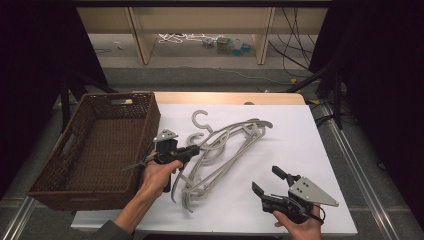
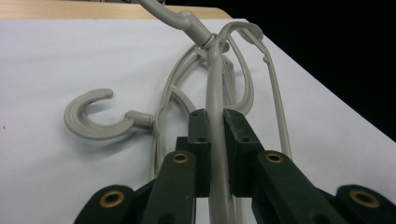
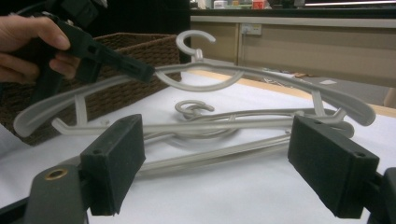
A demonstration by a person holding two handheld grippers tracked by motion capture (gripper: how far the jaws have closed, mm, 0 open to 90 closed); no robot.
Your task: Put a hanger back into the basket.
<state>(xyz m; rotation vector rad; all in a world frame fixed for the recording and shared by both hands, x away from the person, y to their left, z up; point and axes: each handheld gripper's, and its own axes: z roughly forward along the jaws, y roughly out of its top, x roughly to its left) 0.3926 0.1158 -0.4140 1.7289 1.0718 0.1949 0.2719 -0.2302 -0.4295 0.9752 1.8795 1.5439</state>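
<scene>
Hanger (image 1: 227, 131): centre of frame, one end raised off the bench (image 1: 300, 150).
Left fingers (image 2: 201, 133): I have them clamped on its arm.
Right gripper (image 1: 269, 181): spread wide, holding nothing.
Handling: light, stiff, slick plastic; I'd grip nearer the hook.

The left hand (image 1: 159, 172) sits at lower centre-left of the high view, its forearm rising from the bottom edge; the left gripper (image 2: 215, 126) points toward the frame's right with its jaws clamped tight on a thin bar; the right hand (image 1: 299, 227) rests at the lower right corner; the right gripper (image 1: 267, 182) points up-left, jaws spread wide apart.
</scene>
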